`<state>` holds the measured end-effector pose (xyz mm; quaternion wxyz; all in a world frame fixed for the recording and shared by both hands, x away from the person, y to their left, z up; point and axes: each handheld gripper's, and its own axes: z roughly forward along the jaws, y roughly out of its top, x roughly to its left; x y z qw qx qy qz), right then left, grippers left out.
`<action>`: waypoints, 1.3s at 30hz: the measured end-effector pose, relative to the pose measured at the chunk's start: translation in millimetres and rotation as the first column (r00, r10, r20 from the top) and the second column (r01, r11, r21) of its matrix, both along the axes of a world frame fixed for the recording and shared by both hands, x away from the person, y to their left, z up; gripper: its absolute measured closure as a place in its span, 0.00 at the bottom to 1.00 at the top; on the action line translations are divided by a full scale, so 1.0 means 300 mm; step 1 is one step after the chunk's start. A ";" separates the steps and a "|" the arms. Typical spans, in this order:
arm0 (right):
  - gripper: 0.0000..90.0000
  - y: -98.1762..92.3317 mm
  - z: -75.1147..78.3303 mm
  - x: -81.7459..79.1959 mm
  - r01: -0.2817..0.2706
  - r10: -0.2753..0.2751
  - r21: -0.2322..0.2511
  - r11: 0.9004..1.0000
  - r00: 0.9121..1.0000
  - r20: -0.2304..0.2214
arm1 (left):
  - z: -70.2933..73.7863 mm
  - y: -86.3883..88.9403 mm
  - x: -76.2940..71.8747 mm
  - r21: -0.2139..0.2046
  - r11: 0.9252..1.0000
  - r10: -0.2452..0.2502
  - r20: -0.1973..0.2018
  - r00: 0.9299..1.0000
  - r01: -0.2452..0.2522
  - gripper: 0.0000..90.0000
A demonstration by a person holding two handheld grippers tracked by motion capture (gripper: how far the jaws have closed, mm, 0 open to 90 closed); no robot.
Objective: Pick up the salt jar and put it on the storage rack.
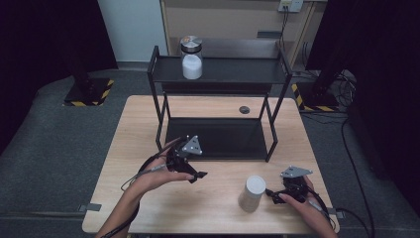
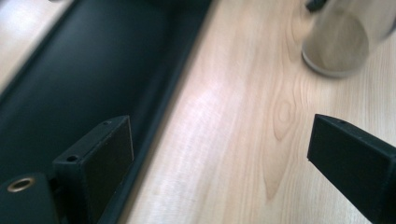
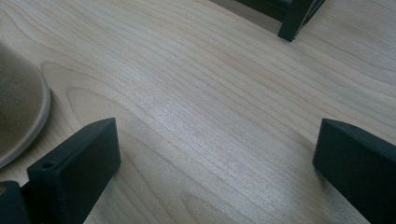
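Observation:
A pale cylindrical jar [image 1: 252,193] stands on the wooden table [image 1: 218,208] near its front edge. In the left gripper view the jar [image 2: 336,46] appears blurred at the upper right. A second jar [image 1: 191,57], glass with white contents and a metal lid, sits on the top shelf of a black rack [image 1: 218,72]. My left gripper [image 1: 195,176] hovers low over the table just in front of the rack's lower shelf [image 2: 70,84]; it is open [image 2: 219,140] and holds nothing. My right gripper [image 1: 271,194] rests beside the pale jar's right side, open [image 3: 217,140], with the jar's base [image 3: 18,116] off to its left.
The rack's front right leg [image 3: 294,21] stands beyond the right gripper. A small dark round disc [image 1: 244,109] lies on the table behind the rack. Bare wood stretches along the front left of the table [image 1: 148,208].

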<state>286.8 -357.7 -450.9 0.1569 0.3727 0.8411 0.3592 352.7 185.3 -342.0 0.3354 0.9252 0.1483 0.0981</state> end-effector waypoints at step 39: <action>0.02 0.002 0.000 -0.008 0.007 -0.007 0.000 1.000 1.000 -0.001 | -0.354 0.091 -0.078 -0.104 0.987 0.114 -0.057 0.992 -0.119 0.00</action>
